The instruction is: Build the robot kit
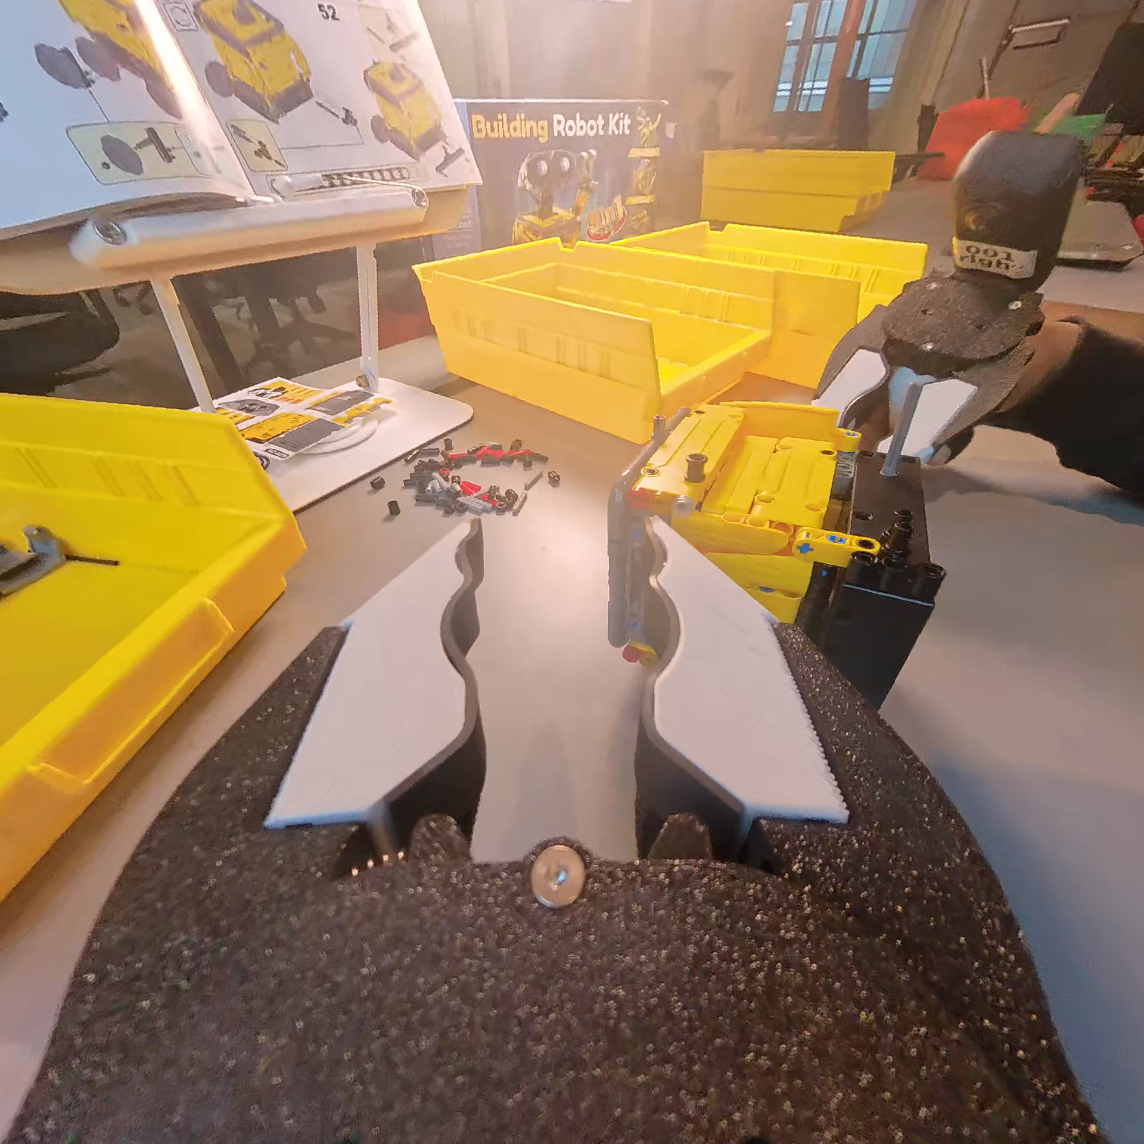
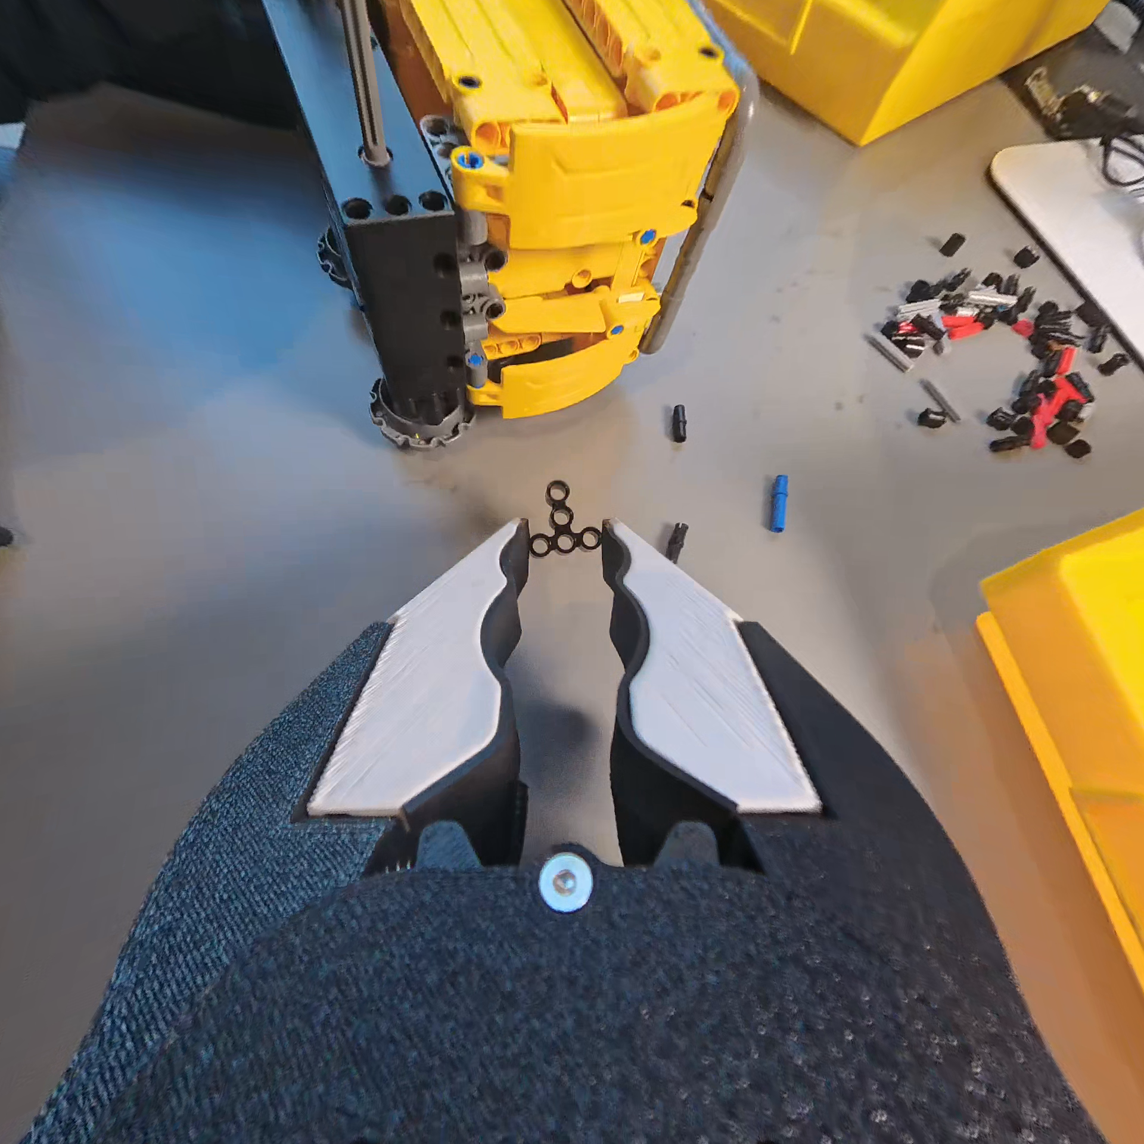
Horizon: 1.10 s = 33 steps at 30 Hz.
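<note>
On grey tabletop (image 1: 545,594), left to right: yellow plastic bin (image 1: 124,594) at left; scattered pile of small black, red & grey connector pins (image 1: 464,476); left gripper (image 1: 563,538), jaws wide apart, holding nothing, its right finger touching grey bar on yellow & black brick-built model (image 1: 755,495). Right gripper (image 2: 564,533), w/ jaws partly closed, pinches flat black T-shaped beam w/ round holes (image 2: 562,532) at fingertips, near side of model (image 2: 557,186). Loose blue pin (image 2: 779,502) lies just right of it.
</note>
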### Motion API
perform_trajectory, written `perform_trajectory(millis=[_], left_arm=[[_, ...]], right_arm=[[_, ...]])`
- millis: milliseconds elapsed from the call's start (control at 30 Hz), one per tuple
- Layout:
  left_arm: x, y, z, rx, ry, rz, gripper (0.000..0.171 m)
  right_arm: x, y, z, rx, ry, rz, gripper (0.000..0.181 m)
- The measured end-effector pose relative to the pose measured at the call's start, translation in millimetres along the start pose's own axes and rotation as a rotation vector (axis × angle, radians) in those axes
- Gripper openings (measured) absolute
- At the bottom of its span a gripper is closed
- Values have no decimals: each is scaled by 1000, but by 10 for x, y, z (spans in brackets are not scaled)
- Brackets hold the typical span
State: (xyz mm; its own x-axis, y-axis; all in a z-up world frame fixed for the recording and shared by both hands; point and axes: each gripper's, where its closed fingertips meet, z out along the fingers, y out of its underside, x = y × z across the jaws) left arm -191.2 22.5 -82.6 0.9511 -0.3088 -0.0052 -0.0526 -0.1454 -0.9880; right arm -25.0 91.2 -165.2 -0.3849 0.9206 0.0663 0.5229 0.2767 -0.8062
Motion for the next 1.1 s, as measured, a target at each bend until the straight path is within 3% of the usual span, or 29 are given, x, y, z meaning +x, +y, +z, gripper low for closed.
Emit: perform_trajectory(millis=[167, 700, 867, 1100], left_arm=[[23, -8, -11, 10, 17, 0, 49], [197, 50, 21, -19, 57, 104, 39], [198, 46, 18, -16, 60, 102, 38], [203, 48, 16, -15, 56, 111, 36]], right_arm=[[-9, 156, 98, -99, 13, -38, 23], [-102, 164, 64, -114, -14, -55, 29], [254, 7, -39, -43, 76, 96, 30], [412, 175, 153, -196, 90, 146, 20]])
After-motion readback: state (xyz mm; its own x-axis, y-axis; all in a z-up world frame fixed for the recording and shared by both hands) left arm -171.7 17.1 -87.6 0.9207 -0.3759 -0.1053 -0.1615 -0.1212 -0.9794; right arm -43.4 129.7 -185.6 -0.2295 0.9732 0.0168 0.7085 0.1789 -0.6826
